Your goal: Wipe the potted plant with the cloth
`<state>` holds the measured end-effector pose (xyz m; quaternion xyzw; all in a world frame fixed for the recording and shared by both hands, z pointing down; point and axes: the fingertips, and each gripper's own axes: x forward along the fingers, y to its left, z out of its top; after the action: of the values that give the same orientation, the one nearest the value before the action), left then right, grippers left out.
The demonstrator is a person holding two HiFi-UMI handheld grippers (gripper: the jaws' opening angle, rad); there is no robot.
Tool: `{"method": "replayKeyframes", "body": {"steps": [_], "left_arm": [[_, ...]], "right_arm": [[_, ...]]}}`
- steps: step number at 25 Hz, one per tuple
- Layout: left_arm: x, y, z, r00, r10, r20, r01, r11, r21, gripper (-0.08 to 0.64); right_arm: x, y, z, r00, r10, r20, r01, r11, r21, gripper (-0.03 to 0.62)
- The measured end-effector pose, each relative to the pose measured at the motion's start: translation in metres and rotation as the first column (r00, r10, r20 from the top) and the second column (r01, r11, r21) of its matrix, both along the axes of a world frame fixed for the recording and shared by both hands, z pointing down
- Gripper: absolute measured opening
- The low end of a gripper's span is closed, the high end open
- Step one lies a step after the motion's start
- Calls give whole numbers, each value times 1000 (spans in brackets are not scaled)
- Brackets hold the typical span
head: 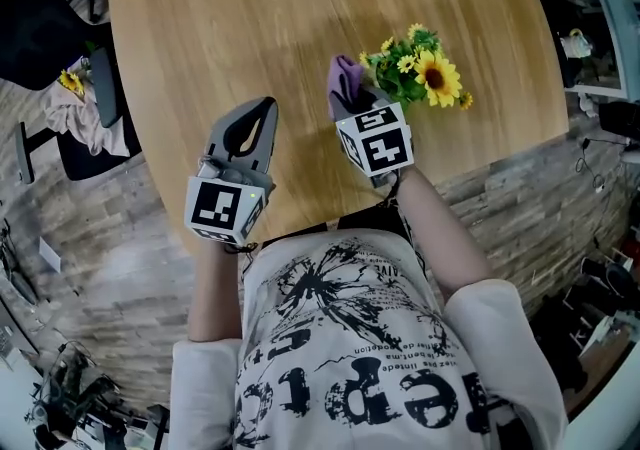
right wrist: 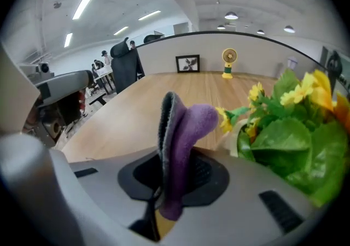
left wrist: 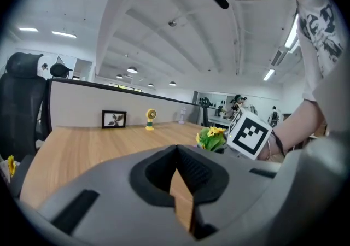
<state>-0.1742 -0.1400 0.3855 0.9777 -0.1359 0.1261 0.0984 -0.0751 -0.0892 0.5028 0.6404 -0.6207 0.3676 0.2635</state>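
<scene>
Now, closest to you, your left tool (head: 262, 110) sits over the near part of the worktop (head: 220, 18). Its jaws are together with nothing between them. Your right tool (head: 348, 98) is clamped on the purple cloth (head: 345, 76), gripped low so that a loose fold stands up past the jaws. Just beyond it, on its right, is the potted plant (head: 420, 73), near the worktop's right edge. Whether cloth and leaves touch, I cannot tell.

Expect the cloth to be limp and light: it will drape over a leaf rather than push it. The plant looks light and top-heavy, with thin petals and springy leaves, so a firm stroke could slide or tip it on the smooth wood. If you steady it, I would take it low at the pot, not by the stems.

From the head view you get the layout, but the foliage hides the pot. The right gripper view alone shows the grip on the cloth and a pale shape under the leaves, perhaps the pot. The left gripper view shows that tool's shut, empty jaws — and the plant from the side, partly behind the right tool's marker cube (left wrist: 249, 135). Farthest back along the partition stand a framed picture (right wrist: 187, 63) and a small yellow fan (right wrist: 229, 56).
</scene>
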Motion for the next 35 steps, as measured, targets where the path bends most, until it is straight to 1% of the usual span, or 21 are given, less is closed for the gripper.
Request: {"method": "replayKeyframes", "body": {"steps": [2,5,8,11,17,21,26,35], "left_arm": [[2,1,3,1000,11,3,-11,1000,-7,3],[3,1,7,1000,26,4,-25,1000,-14,3],[4,4,10,999,33,6,-33,999,-18,3],[6,6,10,999,39,3,-39,999,-22,3],[9,15,14,999,52,-1,-52,998,-30,3],[13,24,16,998,65,0,-65,997,-34,3],[17,35,19,997,82,2,-81,996,-38,3],[36,53,19,993,114,-6,-114,993,-36,3]], "right_arm": [[8,1,5,997,77,31,-76,997,-8,72],[14,1,9,980,180,83,-180,984,-6,72],[14,6,13,963,238,128,-238,971,-14,72],[16,15,14,949,269,167,-269,963,-28,72],[22,34,21,946,280,164,-277,960,-39,75],[24,46,22,943,281,178,-278,960,-41,78],[20,60,24,951,247,187,-242,969,-50,78],[27,91,23,972,191,140,-182,980,-77,77]]}}
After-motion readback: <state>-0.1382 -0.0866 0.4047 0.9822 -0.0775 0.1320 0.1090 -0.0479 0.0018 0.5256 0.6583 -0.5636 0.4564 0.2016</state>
